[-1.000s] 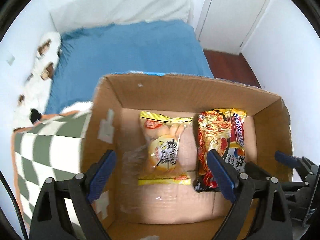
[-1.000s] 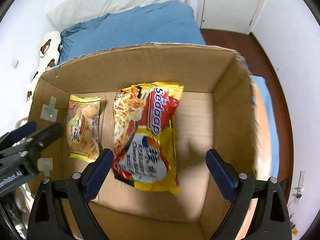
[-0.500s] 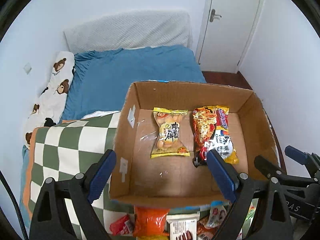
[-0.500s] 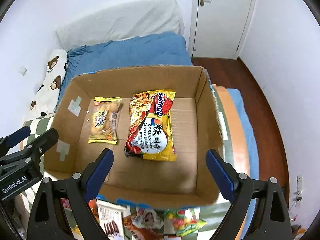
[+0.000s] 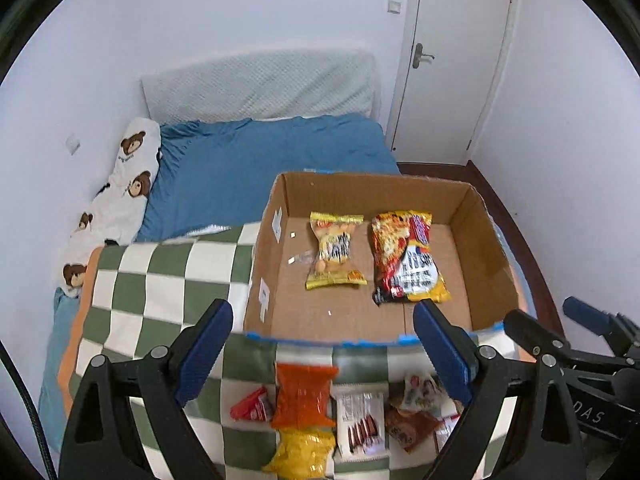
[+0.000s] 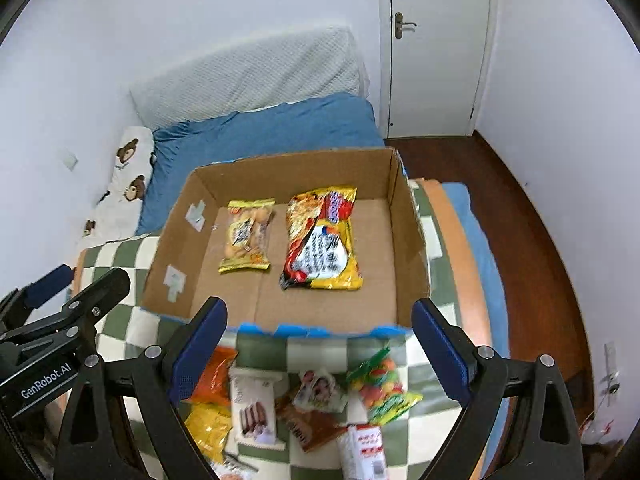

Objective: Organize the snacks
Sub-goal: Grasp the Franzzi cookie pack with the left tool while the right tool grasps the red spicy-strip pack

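An open cardboard box (image 5: 488, 240) (image 6: 172, 248) stands on a green-and-white checked blanket. In it lie a yellow biscuit pack (image 5: 335, 252) (image 6: 246, 240) and a red-and-yellow noodle pack (image 5: 406, 258) (image 6: 322, 240). Loose snacks lie in front of the box: an orange bag (image 5: 304, 394), a white wafer pack (image 5: 360, 424) (image 6: 254, 406), a yellow bag (image 5: 304, 454), a green candy bag (image 6: 384, 384). My left gripper (image 5: 324, 352) and right gripper (image 6: 320, 352) are both open and empty, held above these snacks.
The checked blanket (image 5: 160, 280) covers the near end of a bed with a blue sheet (image 5: 260, 164) and a bear-print pillow (image 5: 128, 184). A white door (image 6: 436, 48) and dark wood floor (image 6: 532, 240) lie to the right.
Both grippers have pulled back and up out of the box, empty. The box now looks smaller and the loose snacks in front of it have come into view.
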Available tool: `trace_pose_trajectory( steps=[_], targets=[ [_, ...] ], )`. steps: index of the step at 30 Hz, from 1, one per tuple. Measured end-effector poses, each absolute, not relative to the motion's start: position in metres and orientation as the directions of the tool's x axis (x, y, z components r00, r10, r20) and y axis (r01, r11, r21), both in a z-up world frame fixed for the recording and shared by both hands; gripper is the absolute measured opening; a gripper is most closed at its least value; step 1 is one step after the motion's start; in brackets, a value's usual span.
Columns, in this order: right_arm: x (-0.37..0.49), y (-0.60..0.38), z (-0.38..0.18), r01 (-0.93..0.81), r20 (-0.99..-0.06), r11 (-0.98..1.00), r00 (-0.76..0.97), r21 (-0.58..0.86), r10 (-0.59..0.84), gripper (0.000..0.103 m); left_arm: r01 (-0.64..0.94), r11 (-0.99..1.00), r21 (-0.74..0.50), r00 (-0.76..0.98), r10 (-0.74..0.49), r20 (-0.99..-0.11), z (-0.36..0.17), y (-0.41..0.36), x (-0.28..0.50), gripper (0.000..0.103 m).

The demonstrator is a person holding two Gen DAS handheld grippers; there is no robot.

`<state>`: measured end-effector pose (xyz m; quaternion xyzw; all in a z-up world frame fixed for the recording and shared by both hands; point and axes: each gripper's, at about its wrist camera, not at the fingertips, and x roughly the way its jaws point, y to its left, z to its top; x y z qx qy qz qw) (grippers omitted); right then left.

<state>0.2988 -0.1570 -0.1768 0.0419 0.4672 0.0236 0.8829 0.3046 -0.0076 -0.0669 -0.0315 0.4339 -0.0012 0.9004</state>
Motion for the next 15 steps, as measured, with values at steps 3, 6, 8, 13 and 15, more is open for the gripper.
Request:
trace_pose_trajectory(
  steps=[3, 6, 8, 13, 15],
  targets=[
    [0.279, -0.162, -0.188, 0.004, -0.838, 0.99, 0.533, 0.138, 0.115, 0.1, -0.032, 0.997, -0.073, 0.595, -0.039, -0.803, -0.075, -0.003, 0.286, 0.092],
    [0.258, -0.17, -0.214, 0.021, -0.869, 0.986, 0.477, 0.165, 0.135, 0.1, -0.042, 0.997, -0.072, 0.535, -0.038, -0.844, -0.101, 0.002, 0.267, 0.092],
    [0.243, -0.178, -0.237, 0.043, -0.895, 0.985, 0.426, 0.166, 0.132, 0.1, -0.068, 0.996, -0.064, 0.475, -0.024, -0.88, -0.127, 0.01, 0.254, 0.092],
    [0.217, -0.204, -0.301, 0.119, -0.949, 0.981, 0.294, 0.155, 0.115, 0.1, -0.135, 0.989, -0.055, 0.287, -0.014, -0.958, -0.203, 0.028, 0.239, 0.092],
    [0.212, -0.214, -0.326, 0.147, -0.964, 0.979, 0.245, 0.145, 0.105, 0.1, -0.148, 0.988, -0.048, 0.241, -0.011, -0.971, -0.224, 0.029, 0.236, 0.092]
  ],
)
